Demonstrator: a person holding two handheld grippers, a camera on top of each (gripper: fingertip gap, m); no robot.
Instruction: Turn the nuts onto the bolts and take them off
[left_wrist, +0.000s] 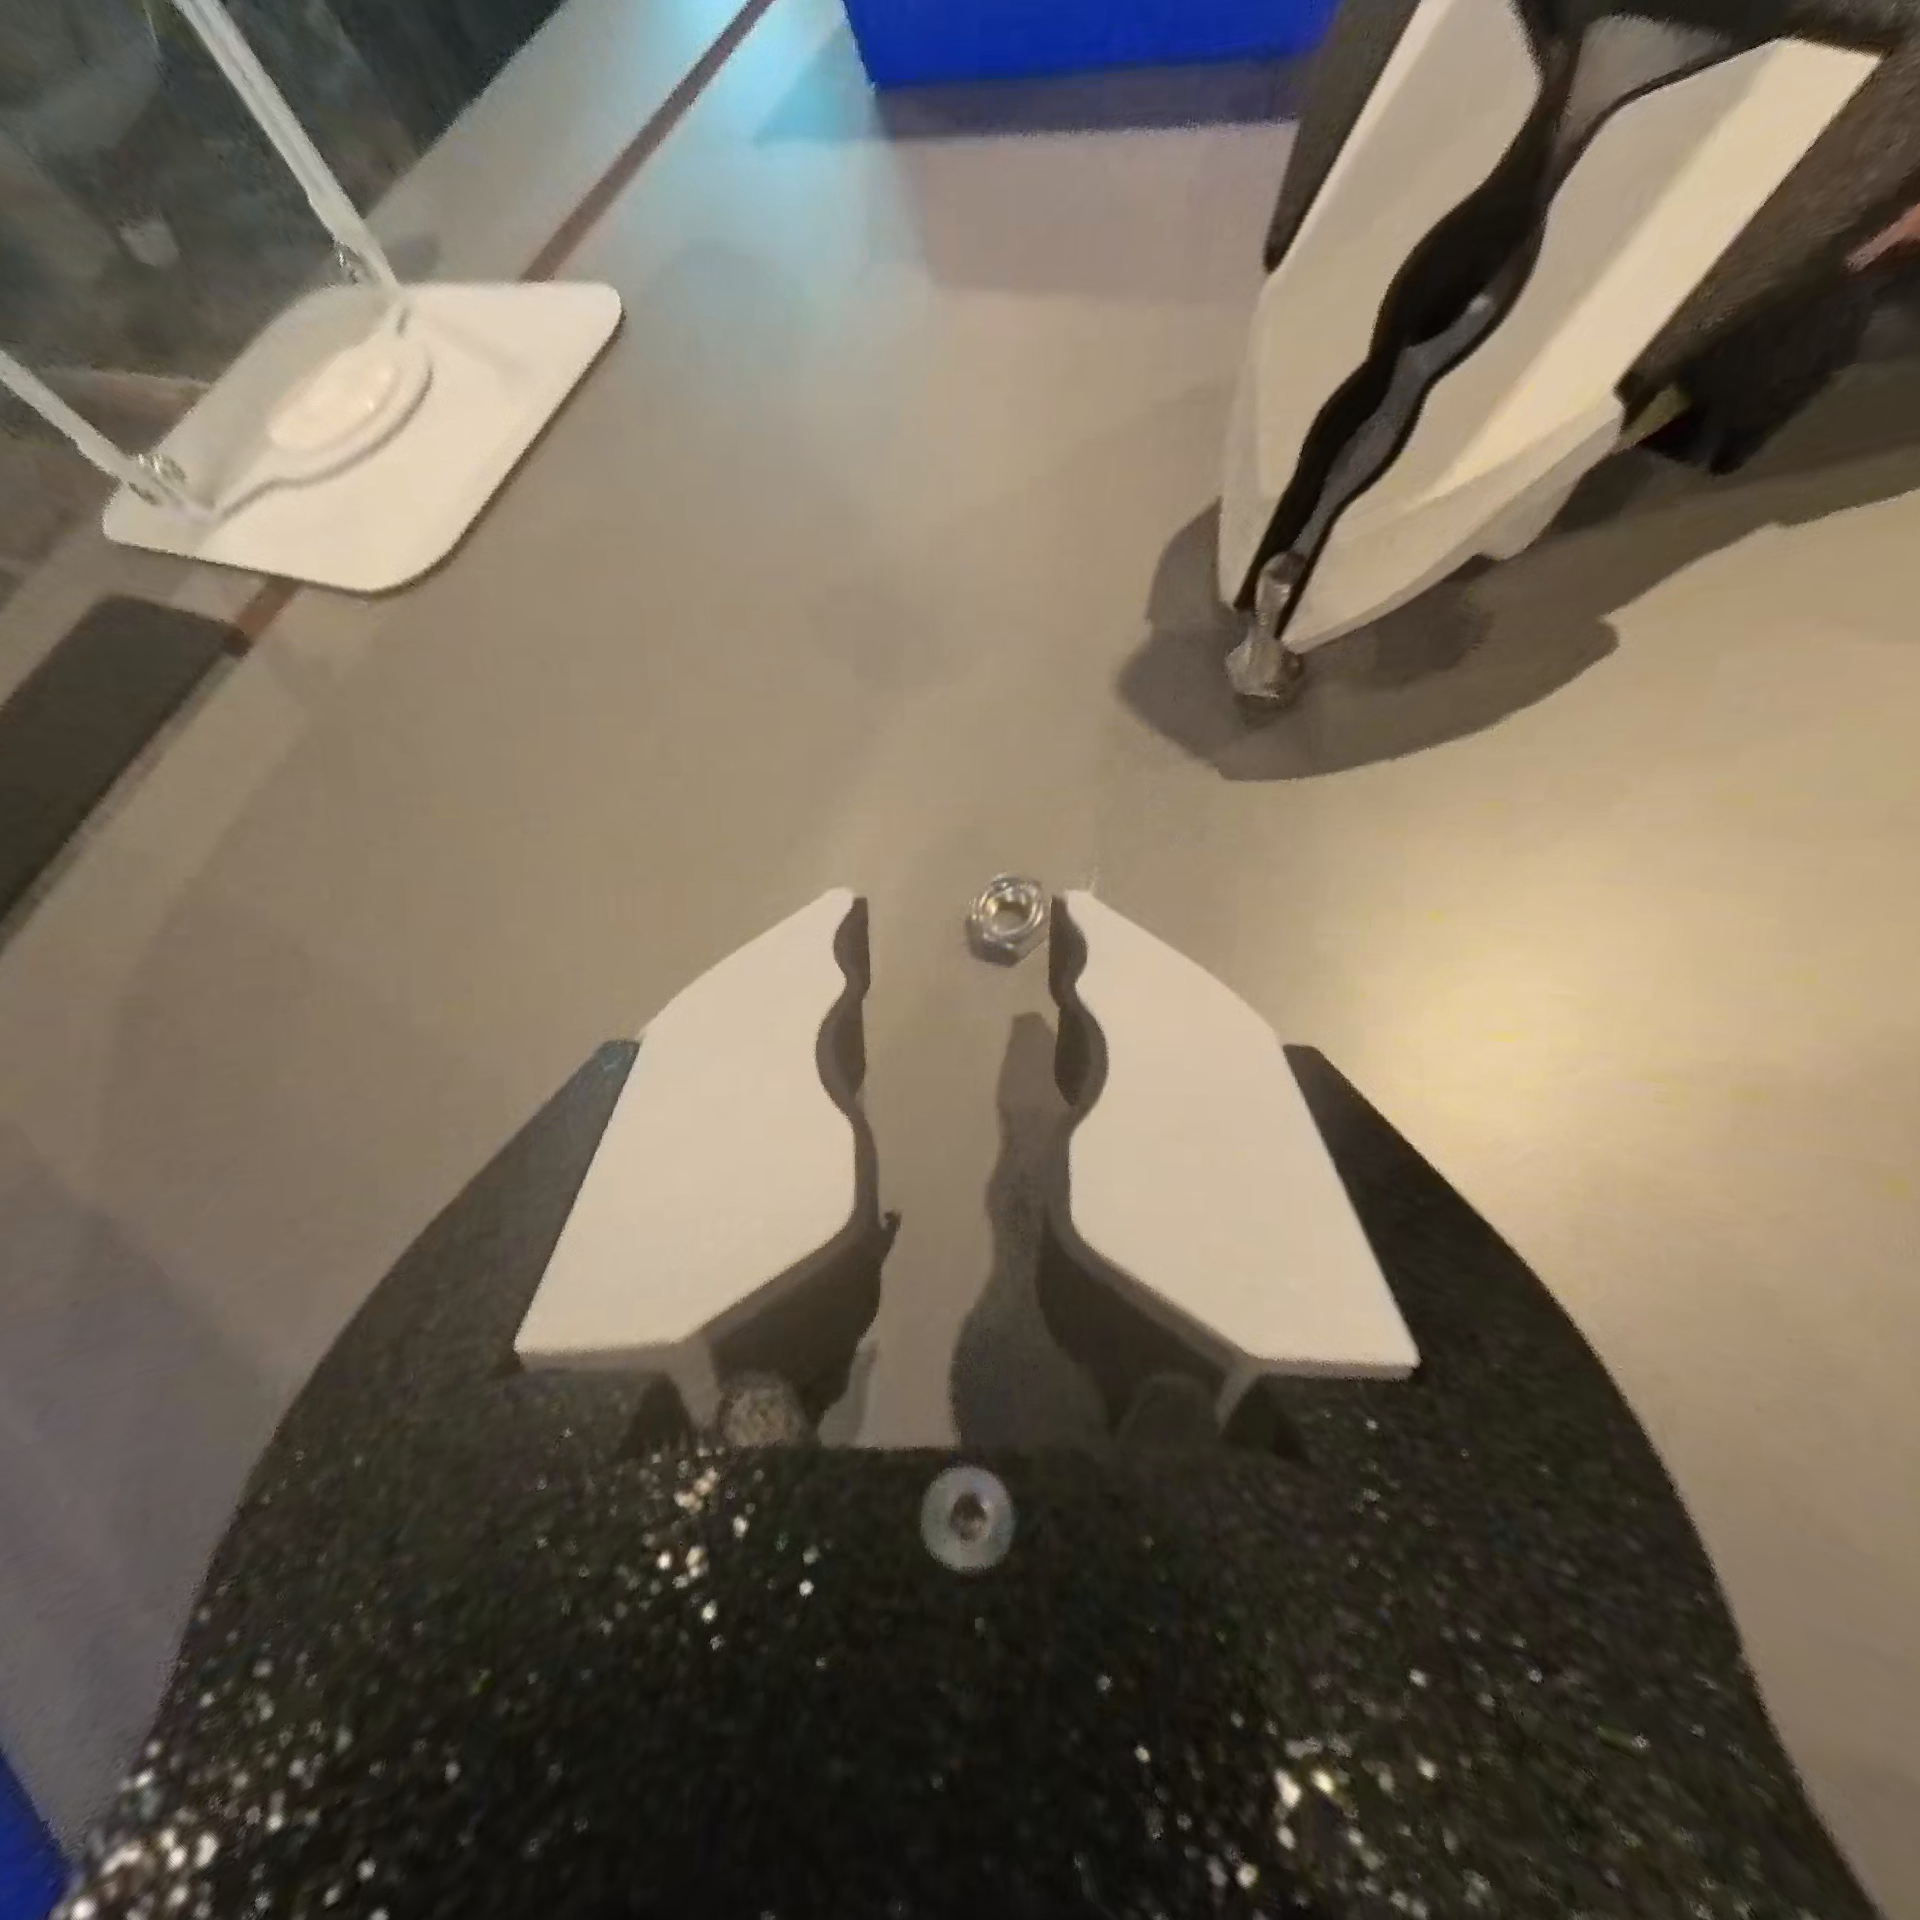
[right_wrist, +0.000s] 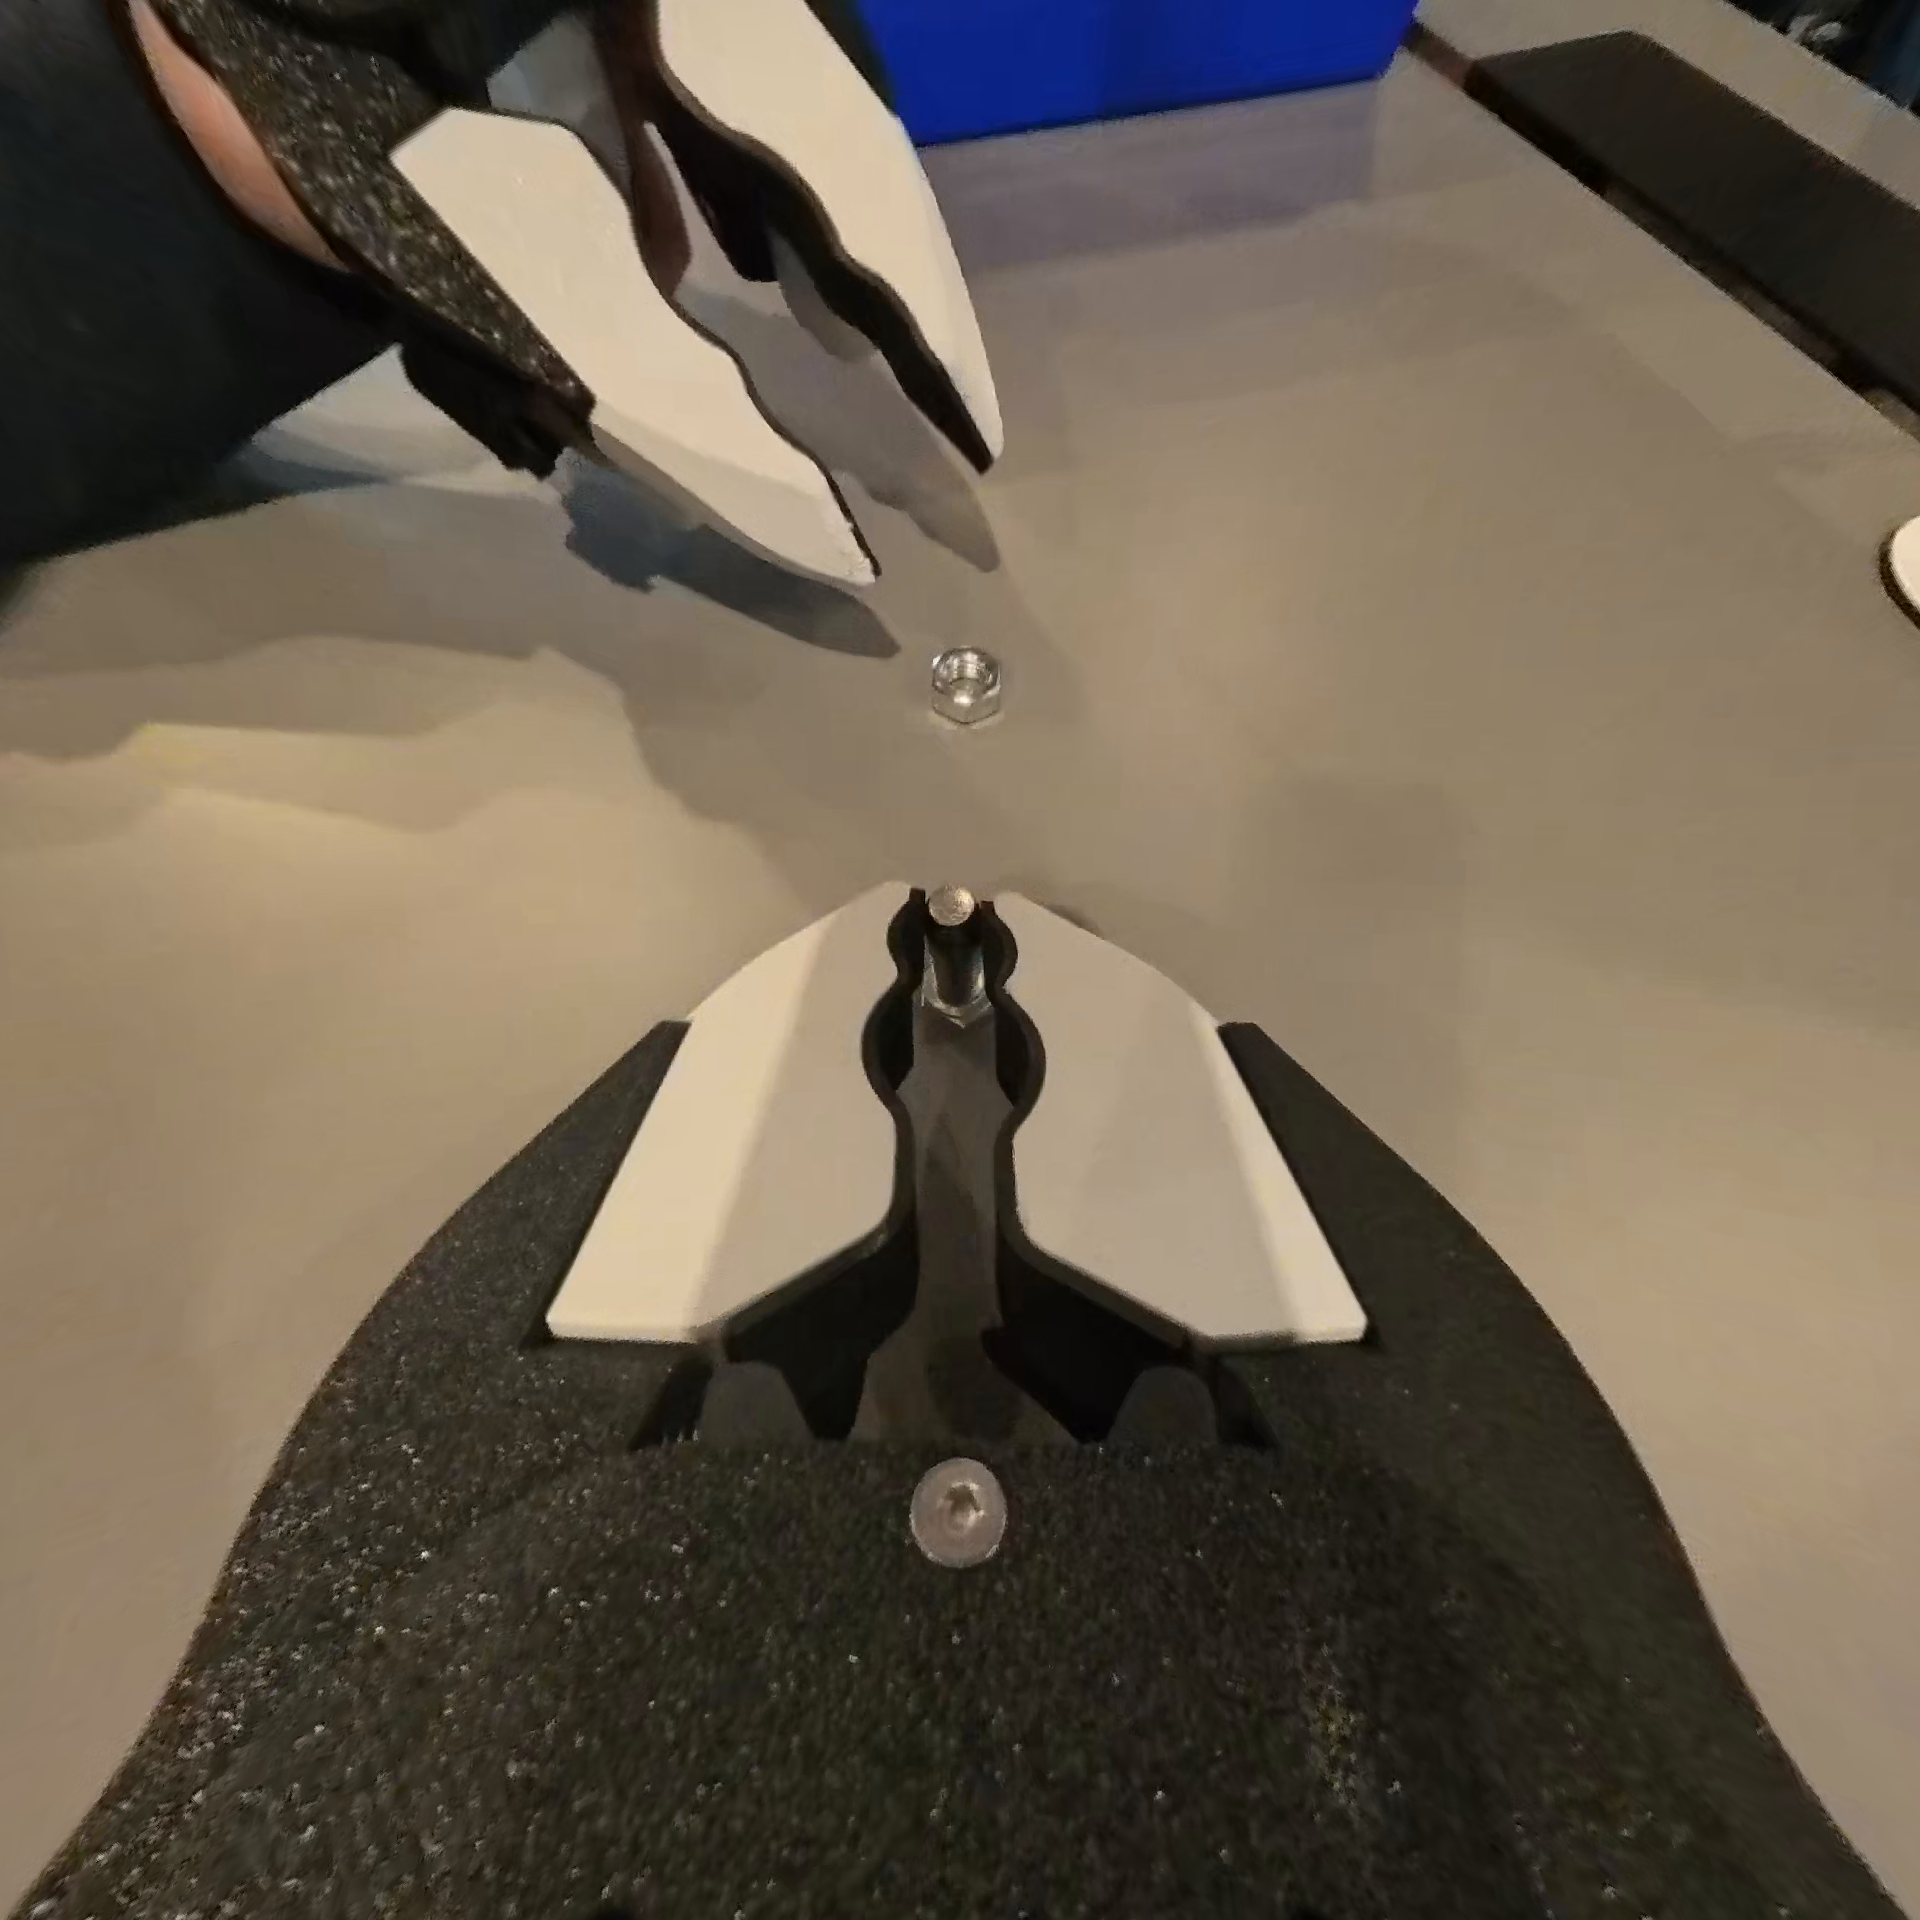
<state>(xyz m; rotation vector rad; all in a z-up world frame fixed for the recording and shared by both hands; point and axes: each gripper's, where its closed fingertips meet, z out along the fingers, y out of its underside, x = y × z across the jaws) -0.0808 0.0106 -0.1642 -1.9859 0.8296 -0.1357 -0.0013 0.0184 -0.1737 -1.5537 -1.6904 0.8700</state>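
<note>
Your right gripper (right_wrist: 951, 920) is clamped on the bolt (right_wrist: 948, 961), which stands head-down on the grey table (right_wrist: 1455, 831), while the nut (left_wrist: 995, 921) lies loose on the table well apart from the bolt. Your left gripper (left_wrist: 961, 914) is spread wide around the nut (its right fingertip just beside it), gripping nothing. No threading looks begun: you must grasp the nut, turn it on, then remove it.
</note>
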